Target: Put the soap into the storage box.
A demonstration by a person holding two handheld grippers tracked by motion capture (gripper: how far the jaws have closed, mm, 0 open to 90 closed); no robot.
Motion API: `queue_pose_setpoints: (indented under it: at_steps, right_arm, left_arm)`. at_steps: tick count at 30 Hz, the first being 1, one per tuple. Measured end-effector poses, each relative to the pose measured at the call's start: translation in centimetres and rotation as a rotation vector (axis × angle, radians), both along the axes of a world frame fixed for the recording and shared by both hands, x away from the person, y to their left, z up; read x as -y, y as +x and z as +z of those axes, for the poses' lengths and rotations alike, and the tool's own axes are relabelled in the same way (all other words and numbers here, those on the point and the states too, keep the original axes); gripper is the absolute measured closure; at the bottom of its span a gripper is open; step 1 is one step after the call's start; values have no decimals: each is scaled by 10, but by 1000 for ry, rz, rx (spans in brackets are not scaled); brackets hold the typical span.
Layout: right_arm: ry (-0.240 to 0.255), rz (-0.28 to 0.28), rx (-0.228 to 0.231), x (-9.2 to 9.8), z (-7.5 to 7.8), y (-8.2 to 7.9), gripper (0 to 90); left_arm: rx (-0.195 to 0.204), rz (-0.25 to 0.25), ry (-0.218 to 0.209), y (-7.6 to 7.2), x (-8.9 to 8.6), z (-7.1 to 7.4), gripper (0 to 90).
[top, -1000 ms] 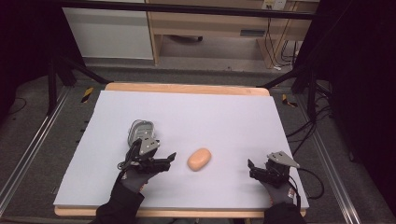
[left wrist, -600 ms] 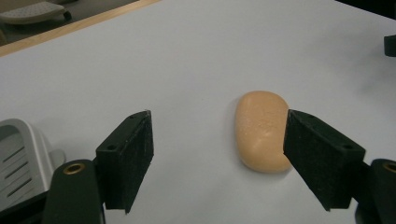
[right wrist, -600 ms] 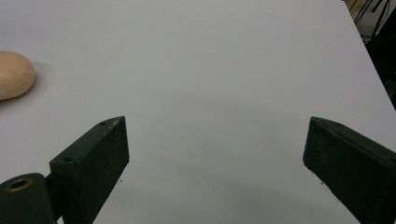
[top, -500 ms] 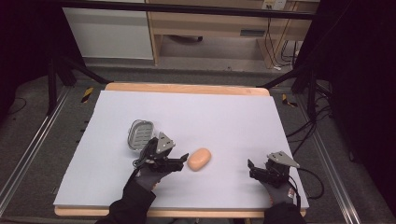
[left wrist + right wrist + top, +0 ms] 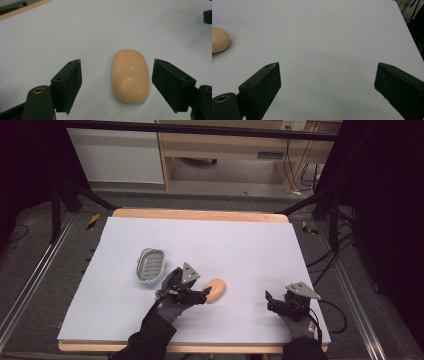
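Soap lies mid-tabletop, just beside the metal dish, bracketed by the left gripper with fingers spread, untouched. Next (likely) comes closing on it. Right gripper idles near, fingers spread, empty.

My workspace looks like lab: white-covered table inside black metal frame, cables trailing on grey floor, plain wooden shelving behind.

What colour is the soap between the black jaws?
The soap is pale orange, like peach. It shows best in the left gripper view.
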State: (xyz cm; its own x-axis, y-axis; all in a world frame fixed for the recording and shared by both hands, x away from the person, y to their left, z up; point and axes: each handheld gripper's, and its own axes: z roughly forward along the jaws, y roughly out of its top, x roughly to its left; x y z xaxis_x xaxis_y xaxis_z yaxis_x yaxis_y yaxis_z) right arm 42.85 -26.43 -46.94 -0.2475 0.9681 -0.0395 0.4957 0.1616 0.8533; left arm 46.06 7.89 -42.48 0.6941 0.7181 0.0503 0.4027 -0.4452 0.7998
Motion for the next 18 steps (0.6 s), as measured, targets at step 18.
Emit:
queue_pose_setpoints:
  at_steps: [18]
  right_arm:
    - [0,2,-9,1,-1,1,72]
  left_arm:
    - [-41,-24,62,9,31,-20,215]
